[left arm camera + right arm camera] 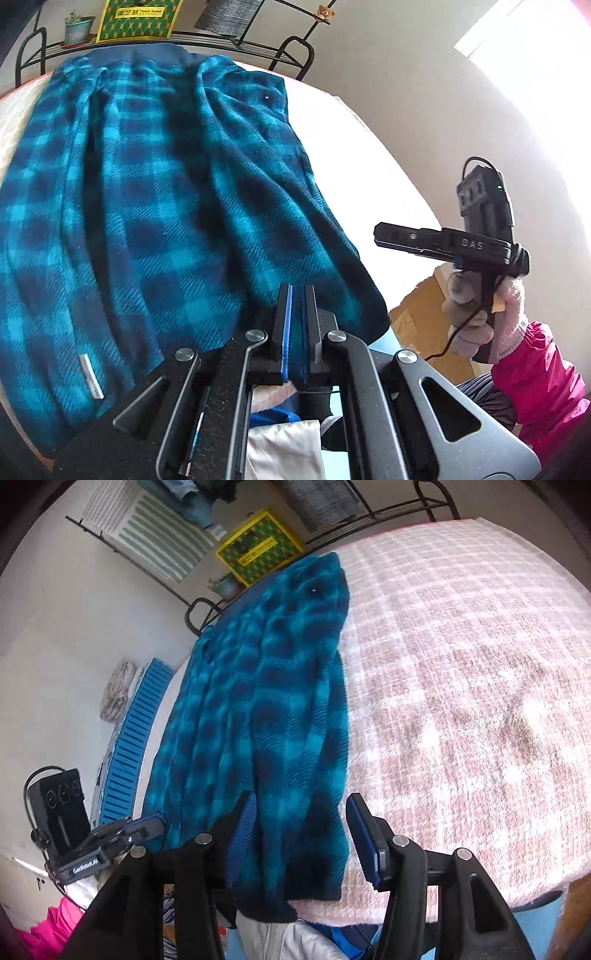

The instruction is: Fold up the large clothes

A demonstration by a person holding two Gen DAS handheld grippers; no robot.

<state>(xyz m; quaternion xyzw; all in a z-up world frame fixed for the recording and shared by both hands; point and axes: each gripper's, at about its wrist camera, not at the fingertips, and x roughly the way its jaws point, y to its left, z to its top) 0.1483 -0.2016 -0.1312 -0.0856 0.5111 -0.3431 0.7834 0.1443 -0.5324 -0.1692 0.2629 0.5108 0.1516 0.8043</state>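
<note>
Leftmost, the left gripper hangs with its jaws pressed together on nothing, just above the near hem of the blue checked garment, which lies lengthwise on the pink checked blanket. Behind it stand a small potted plant and a yellow-green box on a black rack. Rightward, the right gripper stands about half open, empty, its pads either side of the hem's corner.

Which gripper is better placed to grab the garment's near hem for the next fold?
Right. The right gripper is open, its jaws straddling the near hem of the blue plaid garment. The left gripper is shut with nothing visible between its pads.
</note>
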